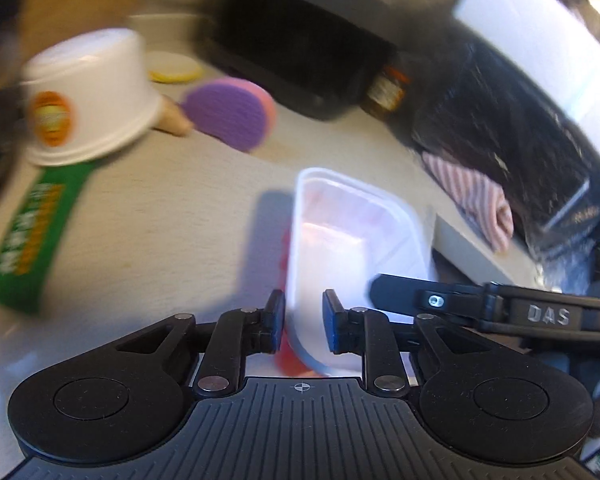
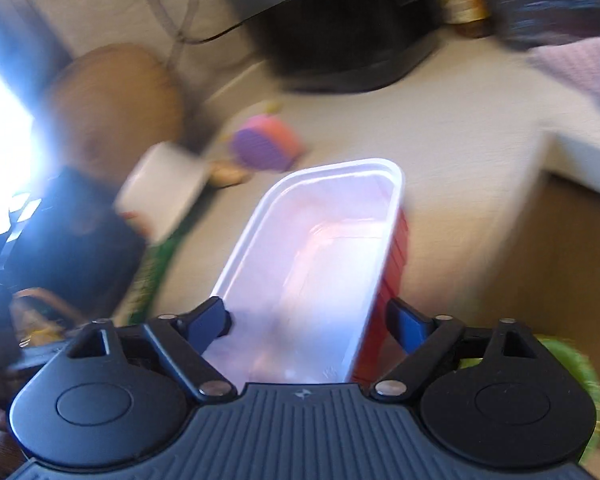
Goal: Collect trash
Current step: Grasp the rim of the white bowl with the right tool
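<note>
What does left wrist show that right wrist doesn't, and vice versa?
Left wrist only: the right tool reaching in beside the plastic tray, a striped cloth, and a yellow-and-white lid behind the white tub.

Right wrist only: a green object at the lower right edge and a brown rounded shape at the back left; blur hides what either is.

Both: the tray with its red outside, the purple and pink sponge, the green package, the black appliance, the jar and the pale counter.

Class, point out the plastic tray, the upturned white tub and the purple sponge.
plastic tray (image 2: pixel 320 248), right wrist view, pale inside
white tub (image 1: pixel 88 96), left wrist view, side wall
purple sponge (image 1: pixel 226 114), left wrist view, purple face
</note>
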Available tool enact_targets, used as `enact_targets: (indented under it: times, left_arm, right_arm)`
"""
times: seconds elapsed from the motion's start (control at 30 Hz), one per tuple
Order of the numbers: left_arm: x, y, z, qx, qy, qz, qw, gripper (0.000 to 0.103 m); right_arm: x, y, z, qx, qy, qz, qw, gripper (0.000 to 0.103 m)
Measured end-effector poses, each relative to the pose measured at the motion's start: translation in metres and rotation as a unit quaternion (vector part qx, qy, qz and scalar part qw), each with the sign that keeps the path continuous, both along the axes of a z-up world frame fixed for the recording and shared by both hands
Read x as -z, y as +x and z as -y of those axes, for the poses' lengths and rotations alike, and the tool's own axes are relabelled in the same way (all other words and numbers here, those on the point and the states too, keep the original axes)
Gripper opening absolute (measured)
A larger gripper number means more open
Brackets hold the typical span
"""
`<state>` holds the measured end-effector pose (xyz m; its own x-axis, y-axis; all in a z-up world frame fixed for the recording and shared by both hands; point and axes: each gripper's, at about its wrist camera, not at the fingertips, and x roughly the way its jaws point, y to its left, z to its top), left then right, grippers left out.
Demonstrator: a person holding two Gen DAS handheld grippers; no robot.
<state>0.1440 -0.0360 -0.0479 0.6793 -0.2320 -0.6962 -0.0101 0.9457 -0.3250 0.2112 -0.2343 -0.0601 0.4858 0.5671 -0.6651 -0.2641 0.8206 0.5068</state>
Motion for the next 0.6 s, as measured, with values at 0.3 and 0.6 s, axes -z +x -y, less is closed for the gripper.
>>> enact_targets:
  times: [0.3,0.6]
  left_arm:
    - [-0.014,-0.071,-0.072,-0.151,0.04,-0.006,0.9877,0.015]
    - [-0.022,-0.096,-0.095,-0.24,0.046,-0.019,0.9694,0.016]
  right_arm:
    - [-0.05,0.026,-0.087,-0.155,-0.105,0.168,0.968,0.085]
    - [-0.014,0.146,-0.144,-0.152,0.059,0.016,0.987,0.085]
